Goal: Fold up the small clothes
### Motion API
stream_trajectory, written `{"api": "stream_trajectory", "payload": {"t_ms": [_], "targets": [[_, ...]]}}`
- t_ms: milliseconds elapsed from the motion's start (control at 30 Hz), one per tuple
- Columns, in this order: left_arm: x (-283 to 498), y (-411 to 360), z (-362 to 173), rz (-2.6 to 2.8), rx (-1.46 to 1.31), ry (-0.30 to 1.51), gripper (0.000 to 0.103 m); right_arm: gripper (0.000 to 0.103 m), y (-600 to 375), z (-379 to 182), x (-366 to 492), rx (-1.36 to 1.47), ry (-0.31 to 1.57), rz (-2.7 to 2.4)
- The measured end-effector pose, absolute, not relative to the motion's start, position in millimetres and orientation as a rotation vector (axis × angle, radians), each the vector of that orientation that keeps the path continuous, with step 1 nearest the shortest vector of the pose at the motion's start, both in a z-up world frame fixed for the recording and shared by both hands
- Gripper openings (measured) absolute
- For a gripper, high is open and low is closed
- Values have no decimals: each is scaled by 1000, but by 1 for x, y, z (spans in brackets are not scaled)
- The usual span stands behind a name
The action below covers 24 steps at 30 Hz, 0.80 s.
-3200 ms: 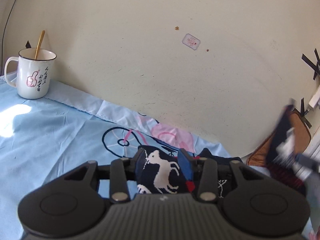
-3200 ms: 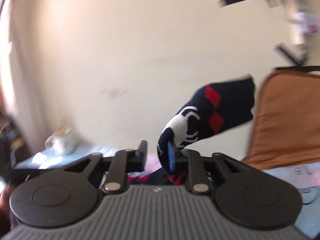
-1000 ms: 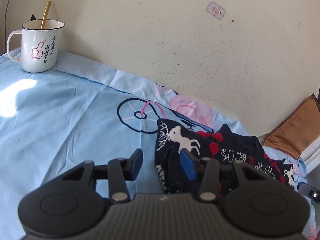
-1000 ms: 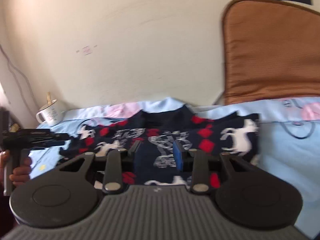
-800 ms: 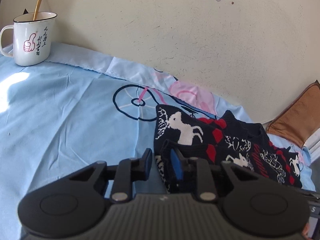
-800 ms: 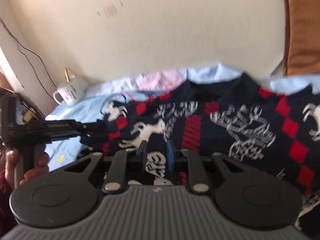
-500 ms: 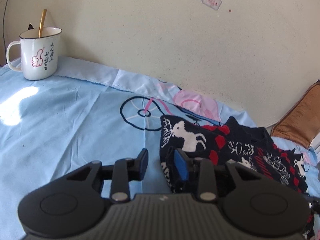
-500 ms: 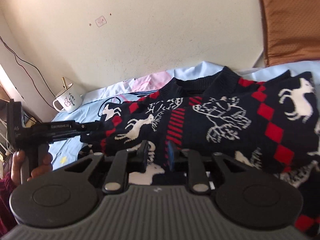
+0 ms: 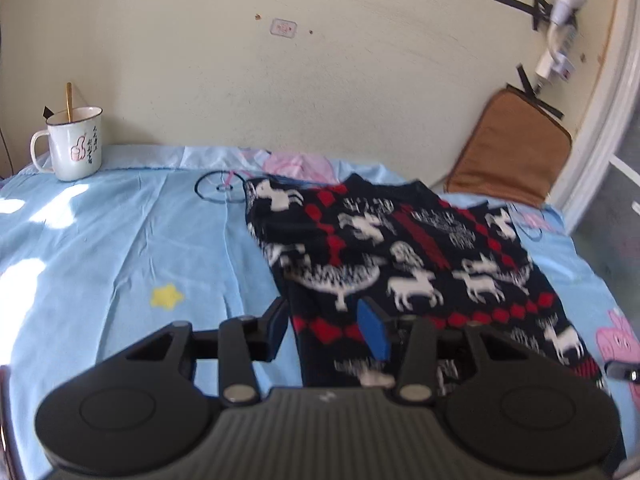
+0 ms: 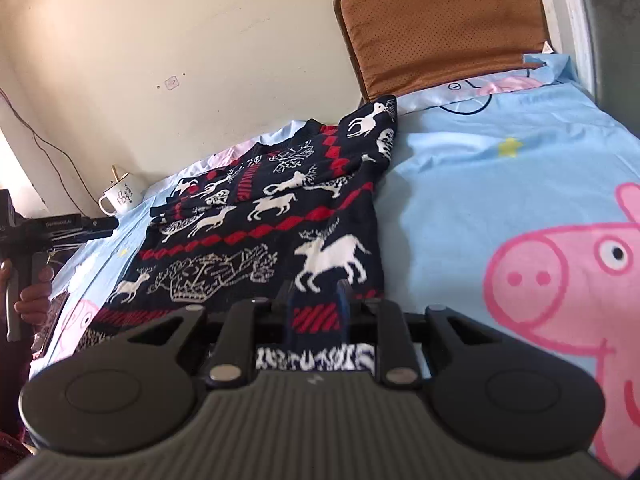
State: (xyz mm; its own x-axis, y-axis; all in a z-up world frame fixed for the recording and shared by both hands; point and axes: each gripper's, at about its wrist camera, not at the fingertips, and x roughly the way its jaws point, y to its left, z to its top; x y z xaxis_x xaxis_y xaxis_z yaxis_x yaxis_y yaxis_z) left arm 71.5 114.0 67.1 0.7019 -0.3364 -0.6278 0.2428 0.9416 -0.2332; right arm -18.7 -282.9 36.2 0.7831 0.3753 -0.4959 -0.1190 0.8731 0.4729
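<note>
Sweater (image 10: 256,232) hem hidden behind right gripper (image 10: 316,312).

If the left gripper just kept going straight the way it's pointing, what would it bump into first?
Most likely the dark patterned sweater spread on the blue sheet. The left gripper, jaws opening, already has its hem edge between them, unpinched; depth is hard to judge.

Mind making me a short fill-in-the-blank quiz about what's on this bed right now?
1. The navy sweater is patterned with white ____ and red diamonds.
2. The white mug with a spoon stands beside the ____.
3. The blue sheet shows a pink cartoon ____.
4. A ____ cushion leans upright behind the sweater.

Missing words: deer; wall; pig; brown
</note>
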Motion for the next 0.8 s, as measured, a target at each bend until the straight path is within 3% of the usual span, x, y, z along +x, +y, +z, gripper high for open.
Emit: {"api": "stream_trajectory", "payload": {"t_ms": [200, 467, 533, 600, 633, 667, 700, 800], "targets": [[-23, 121, 54, -358, -113, 823, 46, 36, -303, 22, -62, 439, 602, 343], [-87, 110, 36, -371, -171, 935, 43, 43, -315, 0, -95, 422, 662, 415], [-93, 103, 30, -361, -140, 941, 32, 46, -318, -6, -99, 421, 665, 438], [-96, 97, 30, -367, -108, 956, 7, 45, -312, -9, -102, 433, 661, 483], [-96, 98, 31, -376, -128, 962, 7, 36, -307, -10, -102, 431, 660, 506], [-95, 101, 33, -384, -151, 964, 7, 19, -299, -11, -102, 412, 663, 516], [-93, 106, 36, -392, -174, 962, 7, 12, -293, -11, -102, 386, 663, 513], [-82, 126, 59, -403, -320, 899, 7, 8, -303, -5, -97, 437, 624, 523]]}}
